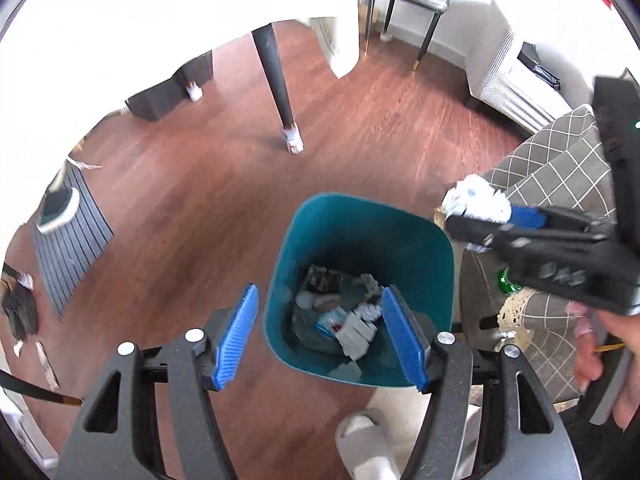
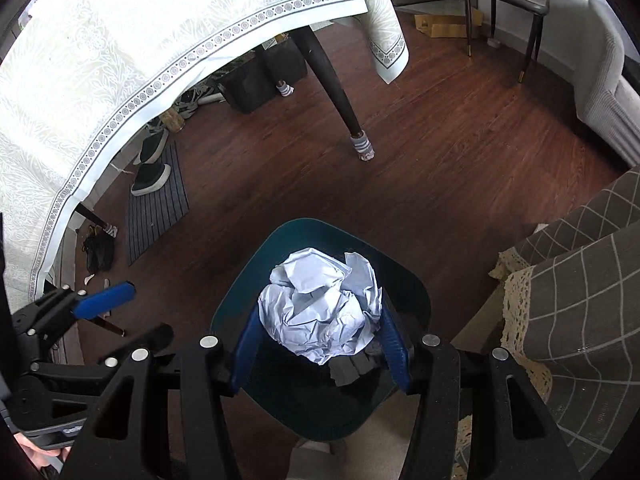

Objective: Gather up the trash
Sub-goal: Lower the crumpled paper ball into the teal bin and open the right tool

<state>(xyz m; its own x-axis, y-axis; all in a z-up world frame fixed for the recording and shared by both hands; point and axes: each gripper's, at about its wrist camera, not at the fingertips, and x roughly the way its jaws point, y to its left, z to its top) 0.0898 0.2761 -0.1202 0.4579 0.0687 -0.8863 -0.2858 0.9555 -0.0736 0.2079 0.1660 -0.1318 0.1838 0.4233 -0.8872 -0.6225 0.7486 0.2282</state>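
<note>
Left gripper: pointed down at the floor, jaws spread wide with nothing between the blue pads; right pad overlapping the near rim of the bin in this view.
Right gripper: also angled downward, blue pads pressed against either side of a crumpled paper ball, held directly above the bin's mouth; seen from the left wrist as a black body entering from the right, ball at its tip just beside the bin's right rim.
Right hand: wrapped around the gripper handle at the right edge, fingers curled.
Teal bin: standing upright on the wooden floor, open top; inside, boxes, wrappers and other scraps at the bottom.
Writing: printing on the scraps in the bin too small to read; white marks on the right gripper body not legible.
Slipper: grey, just below the bin, between the left gripper's arms.
Quilted cover: brown with white grid, lace edge, right of the bin.
Striped mat: left, a dark shoe on its far end.
Table leg: dark, socked foot, beyond the bin under a pale tablecloth.
</note>
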